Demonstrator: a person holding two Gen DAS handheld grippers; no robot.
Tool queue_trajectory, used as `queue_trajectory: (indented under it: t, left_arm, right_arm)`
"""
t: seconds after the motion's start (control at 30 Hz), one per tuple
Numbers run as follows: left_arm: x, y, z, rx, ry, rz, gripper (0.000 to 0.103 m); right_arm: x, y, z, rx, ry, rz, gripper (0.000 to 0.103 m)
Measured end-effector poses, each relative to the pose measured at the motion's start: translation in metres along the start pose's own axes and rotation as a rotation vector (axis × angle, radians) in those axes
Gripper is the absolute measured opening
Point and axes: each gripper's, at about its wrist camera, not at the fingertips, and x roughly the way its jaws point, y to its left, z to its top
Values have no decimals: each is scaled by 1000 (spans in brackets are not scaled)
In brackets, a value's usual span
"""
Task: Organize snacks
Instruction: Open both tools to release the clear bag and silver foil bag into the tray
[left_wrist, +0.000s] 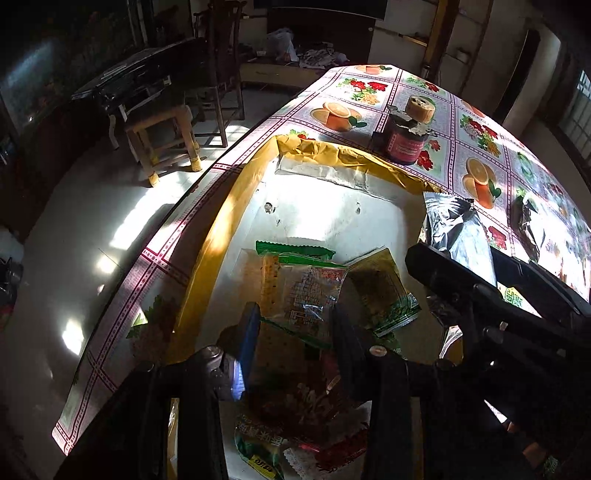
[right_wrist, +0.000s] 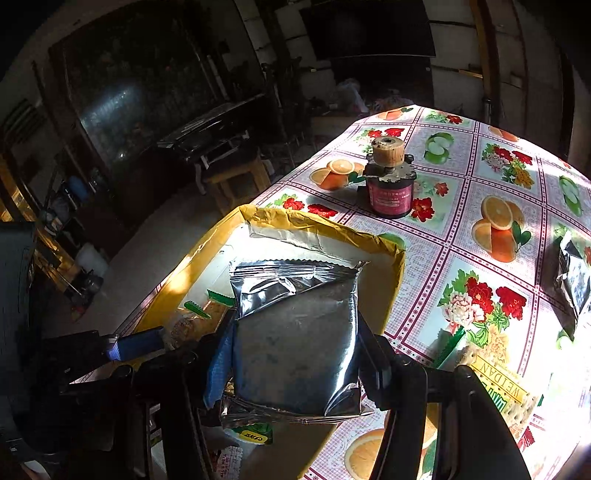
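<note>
My left gripper (left_wrist: 295, 317) is shut on a green-edged cracker packet (left_wrist: 295, 288) and holds it over the inside of a white cardboard box with a yellow taped rim (left_wrist: 236, 206). My right gripper (right_wrist: 295, 350) is shut on a silver foil packet (right_wrist: 295, 314), which hangs over the box's right side (right_wrist: 391, 280). In the left wrist view the right gripper (left_wrist: 487, 277) and its silver packet (left_wrist: 458, 229) come in from the right. The left gripper's blue pad (right_wrist: 140, 343) shows at the lower left of the right wrist view.
Several snack packets (left_wrist: 295, 424) lie in the near end of the box. On the fruit-print tablecloth (right_wrist: 461, 229) stand a dark jar with a cork top (right_wrist: 388, 184), another silver packet (right_wrist: 572, 280) and a yellow cracker packet (right_wrist: 495, 373). The table edge and a wooden stool (left_wrist: 162, 136) are to the left.
</note>
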Motion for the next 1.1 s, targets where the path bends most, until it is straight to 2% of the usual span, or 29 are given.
queue_trajectory:
  t: [0.33, 0.63, 0.83, 0.93, 1.07, 1.1]
  left_arm:
    - [29, 2, 15, -8, 48, 57, 38]
    - [30, -3, 15, 11, 48, 87, 39]
    - [30, -2, 15, 8, 59, 91, 50]
    - [25, 0, 12, 3, 52, 97, 51]
    - [10, 0, 8, -2, 21, 92, 69]
    - [6, -1, 6, -2, 13, 96, 69]
  right_arm:
    - [32, -8, 14, -10, 44, 8, 63]
    - [52, -7, 14, -12, 99, 19, 63]
    - [50, -8, 14, 1, 102, 27, 65]
    - [39, -9, 13, 6, 80, 26, 68]
    - [12, -12, 8, 29, 27, 36, 70]
    - [3, -14, 5, 35, 12, 35, 71]
